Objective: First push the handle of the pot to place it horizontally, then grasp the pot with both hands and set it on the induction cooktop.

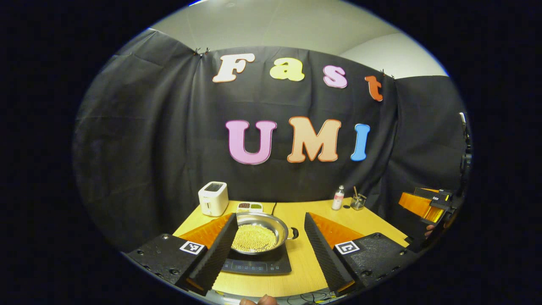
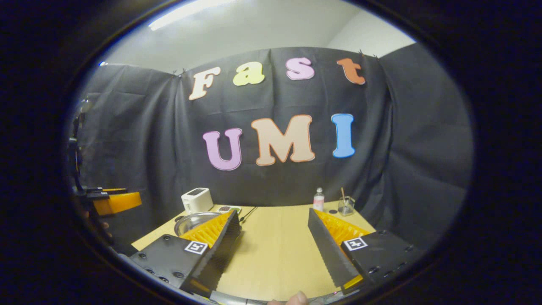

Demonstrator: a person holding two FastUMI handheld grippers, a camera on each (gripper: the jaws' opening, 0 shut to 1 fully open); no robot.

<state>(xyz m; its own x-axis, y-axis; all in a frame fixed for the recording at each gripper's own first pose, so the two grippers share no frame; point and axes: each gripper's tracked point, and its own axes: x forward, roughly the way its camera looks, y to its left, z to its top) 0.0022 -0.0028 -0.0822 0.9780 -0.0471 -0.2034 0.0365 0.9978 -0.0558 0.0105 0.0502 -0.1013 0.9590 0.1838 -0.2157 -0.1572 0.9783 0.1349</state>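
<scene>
In the left gripper view the left gripper (image 1: 271, 250) hangs above the near edge of the wooden table (image 1: 305, 262) with its two fingers spread wide and nothing between them but air; the pot (image 1: 259, 233), a shallow metal pan with a pale dotted inside, sits on the induction cooktop (image 1: 258, 264), which lies flat on the table on the left side of the gap between the fingers; the pot's short dark handle (image 1: 293, 233) points out to the right, lying level; the left finger's tip overlaps the pot's left rim in the picture, though whether it touches cannot be told. Behind the pot a white toaster (image 1: 213, 198) stands at the table's back left, a small tray with dark compartments (image 1: 249, 206) just beside it, and at the back right a small bottle (image 1: 338, 198) stands near a clear glass holding sticks (image 1: 358, 201). At the far right edge of this view the right gripper (image 1: 427, 203) shows, well apart from the pot, a hand (image 1: 430, 231) beneath it. In the right gripper view the right gripper (image 2: 275, 245) likewise has its fingers wide apart over bare table (image 2: 275, 254), gripping nothing; the pot (image 2: 192, 221) peeks out behind its left finger, with the toaster (image 2: 197, 200) beyond; the left gripper (image 2: 114, 201) shows at the far left edge.
</scene>
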